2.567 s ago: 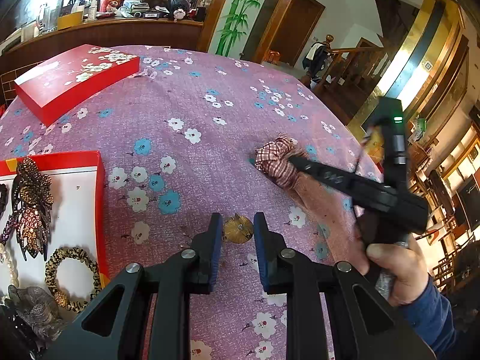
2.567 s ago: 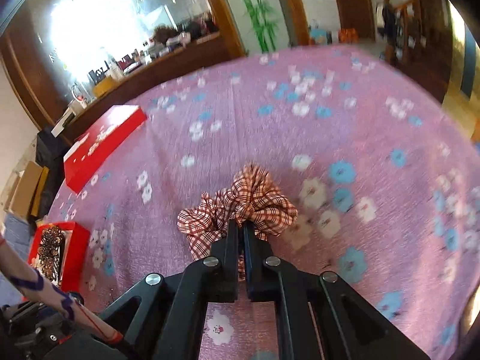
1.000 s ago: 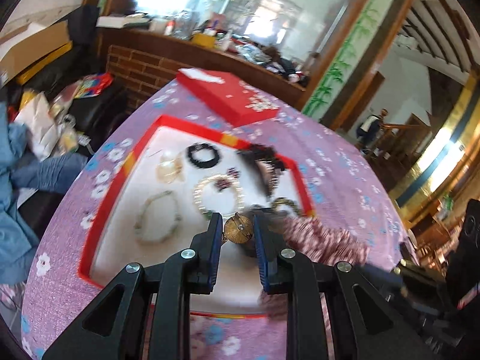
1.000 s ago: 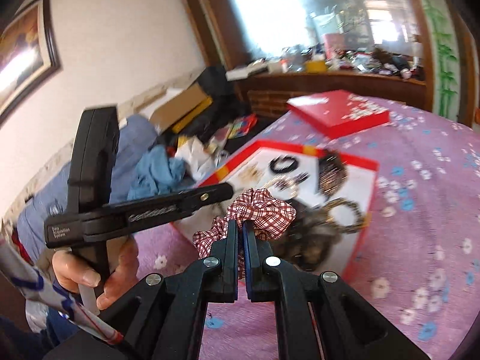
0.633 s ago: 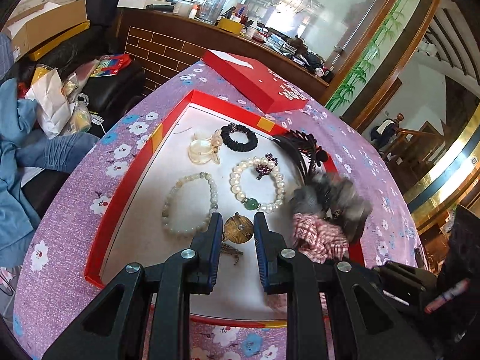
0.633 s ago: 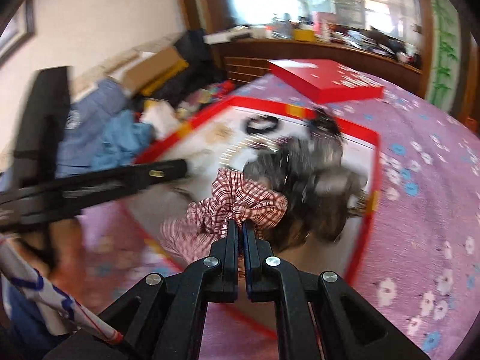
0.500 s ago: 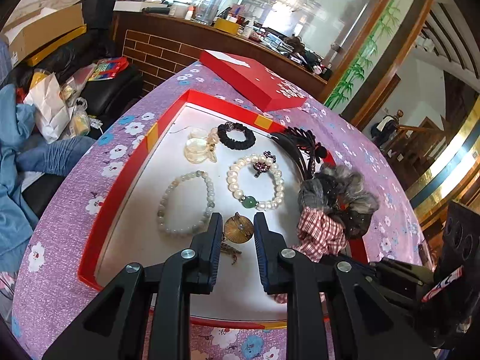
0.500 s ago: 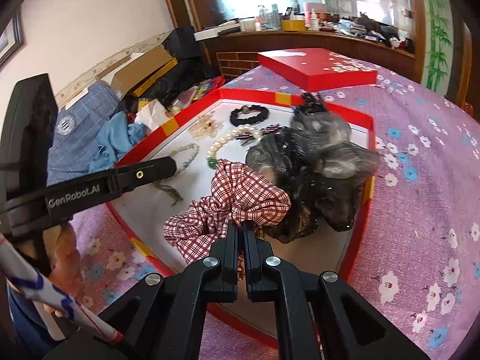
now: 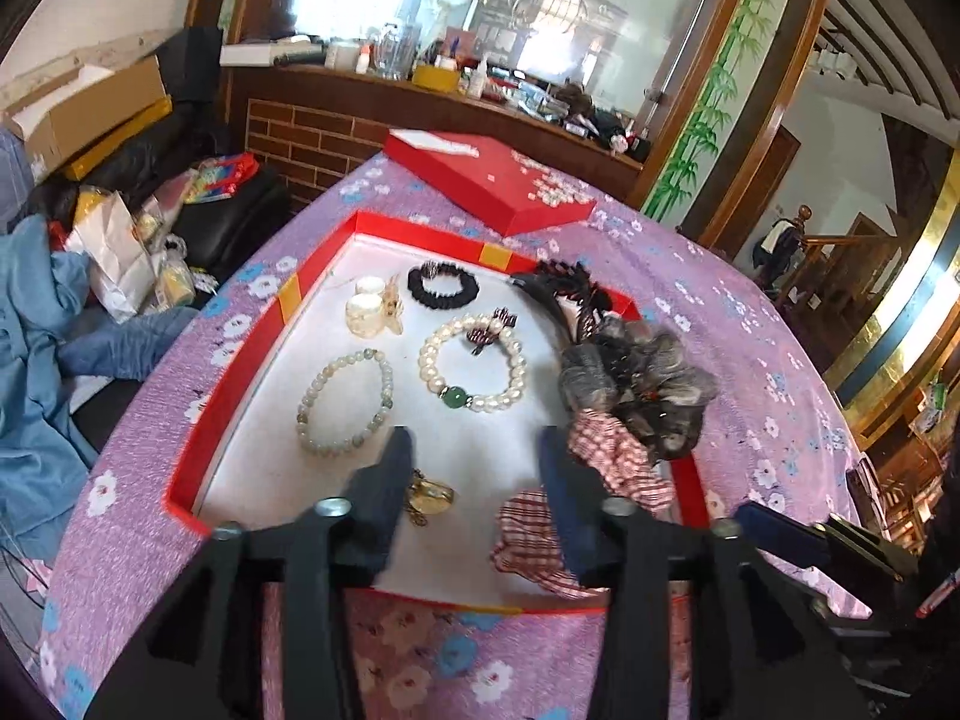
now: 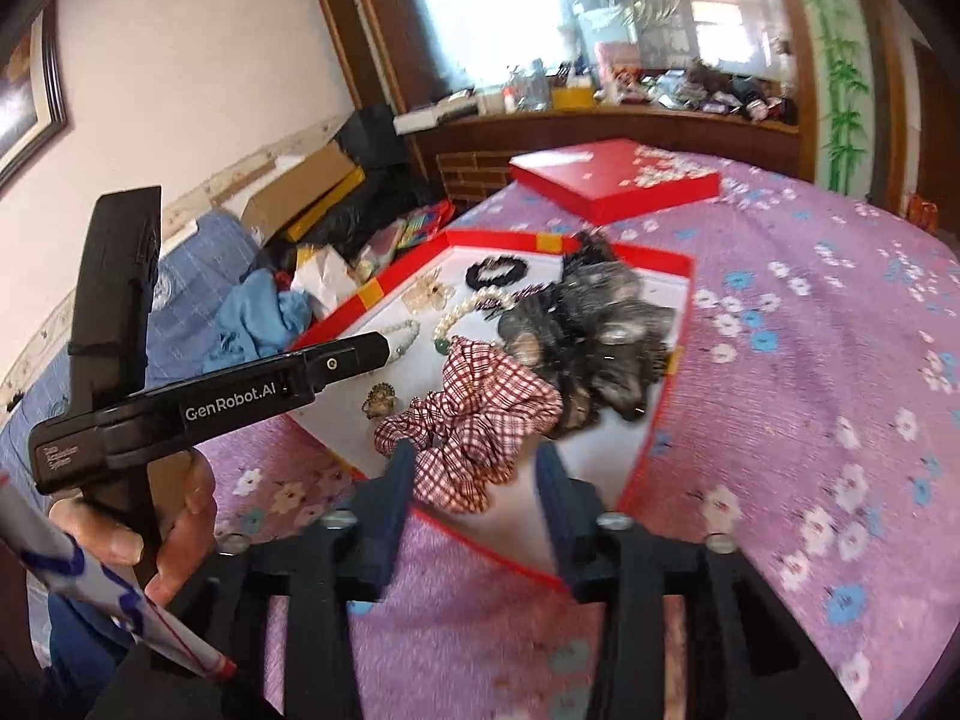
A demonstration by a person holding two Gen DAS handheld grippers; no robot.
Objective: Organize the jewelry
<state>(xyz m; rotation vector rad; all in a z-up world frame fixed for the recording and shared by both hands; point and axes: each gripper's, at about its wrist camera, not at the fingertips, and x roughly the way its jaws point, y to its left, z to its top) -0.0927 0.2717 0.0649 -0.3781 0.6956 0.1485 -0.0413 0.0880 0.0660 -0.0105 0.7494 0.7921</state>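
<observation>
Both grippers have just been opening, and what they carried half a second ago now lies loose in the red tray (image 9: 231,387). Between the spread jaws of the left gripper (image 9: 474,483) no pad presses on anything; the small gold brooch (image 9: 429,495), round and metallic with a dangling bit, rests on the white tray floor just beside the left finger. The right gripper (image 10: 474,486) is likewise parted, and the plaid scrunchie (image 10: 474,420), a ruffled ring of red-and-white checked cloth, sits on the tray's near edge between and just ahead of its fingers, not clamped.

Behind the scrunchie lies a heap of dark grey gauzy fabric (image 9: 636,381), crumpled and frilly, touching it. Farther in the tray lie a pearl bracelet (image 9: 474,363) of glossy white beads with one green bead, a bracelet of pale grey-green stone beads (image 9: 345,402), a black bead ring (image 9: 443,285) and a translucent cream clip (image 9: 369,312). The tray has low red card walls with yellow patches and sits on a purple floral tablecloth (image 9: 750,372); a flat red box lid (image 9: 492,177) lies beyond it.

Both tools point downward at a slant toward the tray's near side. In the right wrist view, the left hand (image 10: 150,531) wraps the left gripper's black handle, fingers curled round it.
</observation>
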